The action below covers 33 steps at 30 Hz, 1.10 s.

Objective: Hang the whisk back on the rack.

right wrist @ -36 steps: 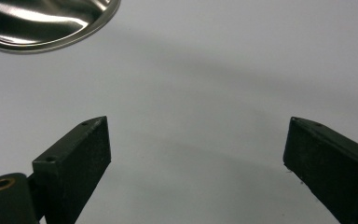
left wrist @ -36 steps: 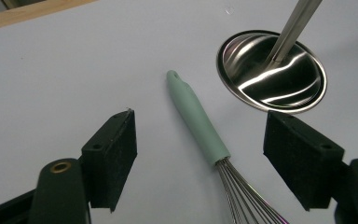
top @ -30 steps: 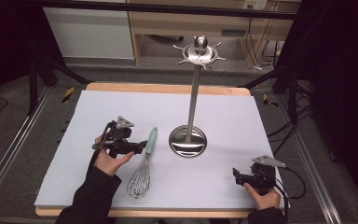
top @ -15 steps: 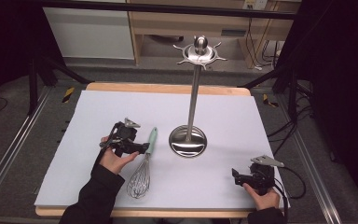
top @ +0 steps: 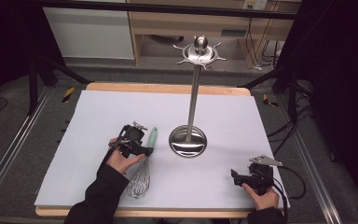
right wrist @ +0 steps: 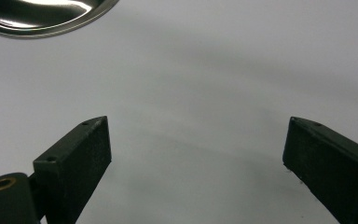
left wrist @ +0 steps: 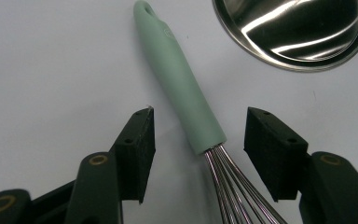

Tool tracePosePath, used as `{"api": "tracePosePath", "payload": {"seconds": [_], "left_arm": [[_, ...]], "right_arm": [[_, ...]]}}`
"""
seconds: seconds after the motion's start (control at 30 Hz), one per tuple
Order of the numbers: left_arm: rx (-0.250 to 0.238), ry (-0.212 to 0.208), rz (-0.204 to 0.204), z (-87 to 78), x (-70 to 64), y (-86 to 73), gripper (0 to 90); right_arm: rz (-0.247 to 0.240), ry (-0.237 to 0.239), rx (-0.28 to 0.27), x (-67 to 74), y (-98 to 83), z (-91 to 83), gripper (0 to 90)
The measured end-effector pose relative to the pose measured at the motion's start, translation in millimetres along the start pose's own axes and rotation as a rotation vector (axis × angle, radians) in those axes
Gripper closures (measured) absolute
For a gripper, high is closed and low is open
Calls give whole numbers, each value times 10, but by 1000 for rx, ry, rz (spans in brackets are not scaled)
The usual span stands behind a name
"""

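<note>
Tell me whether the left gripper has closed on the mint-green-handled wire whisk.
Open, not gripping. The left gripper straddles the mint-green-handled wire whisk, with table showing between each jaw and the handle.

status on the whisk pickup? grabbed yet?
Done: left gripper is open and lined up, jaws straddling the whisk at the base of its green handle. In hand: nothing; the whisk lies flat on the table. Left: close and lift. Right gripper sits open, near the stand.

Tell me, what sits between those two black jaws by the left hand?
The whisk's green handle lies between the open left gripper's jaws, untouched, in the left gripper view.
</note>
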<state>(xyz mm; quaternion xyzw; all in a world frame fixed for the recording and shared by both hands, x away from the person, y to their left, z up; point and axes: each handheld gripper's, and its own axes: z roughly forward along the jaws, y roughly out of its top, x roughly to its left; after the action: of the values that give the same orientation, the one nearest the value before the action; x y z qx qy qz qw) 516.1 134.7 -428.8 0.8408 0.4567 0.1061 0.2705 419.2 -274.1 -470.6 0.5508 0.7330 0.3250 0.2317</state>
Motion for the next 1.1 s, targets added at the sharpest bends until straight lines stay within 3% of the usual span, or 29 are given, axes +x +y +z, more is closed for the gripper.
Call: {"api": "tracePosePath", "payload": {"seconds": [0.47, 0.73, 1.1], "left_arm": [[58, 15, -31, 184, -18, 19, 500], [94, -12, -56, 284, 0, 3, 572], [87, -10, -92, 301, -3, -6, 606]], "right_arm": [[-6, 1, 9, 2, -3, 12, 81], [-4, 5, 11, 2, -2, 13, 79], [-6, 6, 12, 7, -1, 19, 80]]}}
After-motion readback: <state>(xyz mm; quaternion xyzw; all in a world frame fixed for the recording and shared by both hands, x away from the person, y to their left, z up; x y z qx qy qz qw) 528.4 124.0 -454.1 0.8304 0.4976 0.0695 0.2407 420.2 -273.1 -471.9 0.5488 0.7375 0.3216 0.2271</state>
